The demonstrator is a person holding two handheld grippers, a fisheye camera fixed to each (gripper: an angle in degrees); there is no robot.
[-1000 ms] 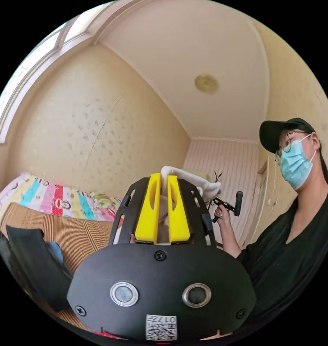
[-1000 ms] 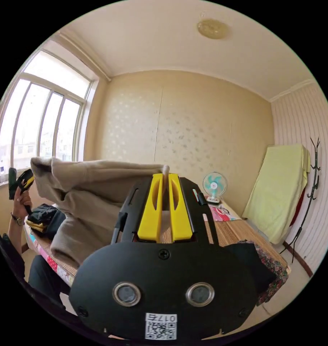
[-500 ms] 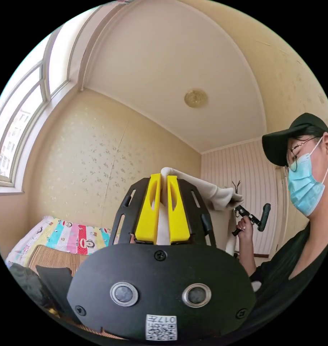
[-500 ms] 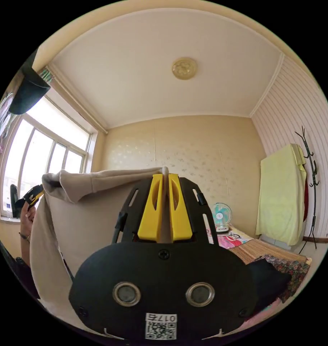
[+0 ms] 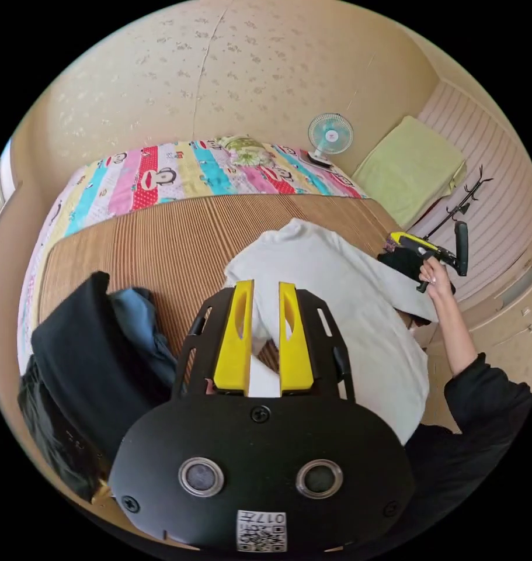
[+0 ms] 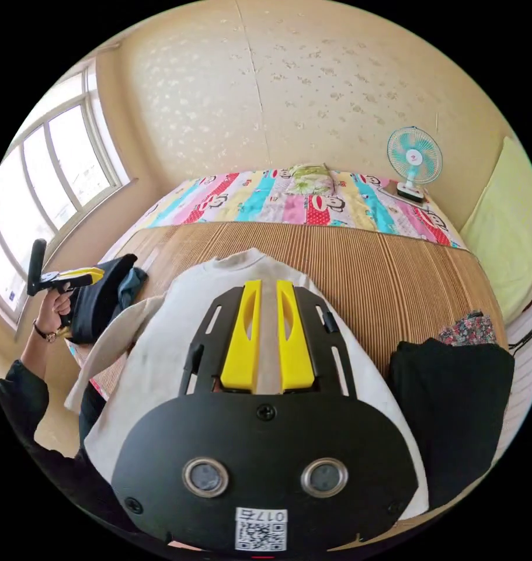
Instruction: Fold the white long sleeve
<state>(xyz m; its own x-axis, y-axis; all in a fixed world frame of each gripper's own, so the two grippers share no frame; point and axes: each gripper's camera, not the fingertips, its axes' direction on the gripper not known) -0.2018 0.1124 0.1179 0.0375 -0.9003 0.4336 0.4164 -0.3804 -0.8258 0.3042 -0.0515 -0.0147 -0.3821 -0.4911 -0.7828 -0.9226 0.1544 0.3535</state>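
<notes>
The white long sleeve (image 5: 341, 280) lies spread on the brown striped bed mat (image 5: 160, 234), collar (image 6: 248, 256) toward the far wall, lower part hanging over the near edge. My left gripper (image 5: 266, 284) hovers over its near left part with jaws parted, and mat shows through the gap. One sleeve (image 6: 114, 333) droops off the bed's side. My right gripper (image 6: 269, 283) hangs above the garment's body (image 6: 178, 304), jaws slightly parted. The right gripper (image 5: 394, 237) shows in a hand, clear of the cloth. The left gripper (image 6: 99, 272) is also off the sleeve.
A black pile (image 5: 73, 362) and a blue garment (image 5: 134, 327) sit on the mat's left. More black clothes (image 6: 452, 397) and a floral piece (image 6: 470, 330) lie on its right. A fan (image 6: 413, 155), cartoon sheet (image 5: 160, 175), window (image 6: 49, 175) and coat stand (image 5: 464, 196) surround the bed.
Both grippers swung down from holding the garment up in the air. It now lies flat on the mat, and both pairs of jaws have parted and let it go.
</notes>
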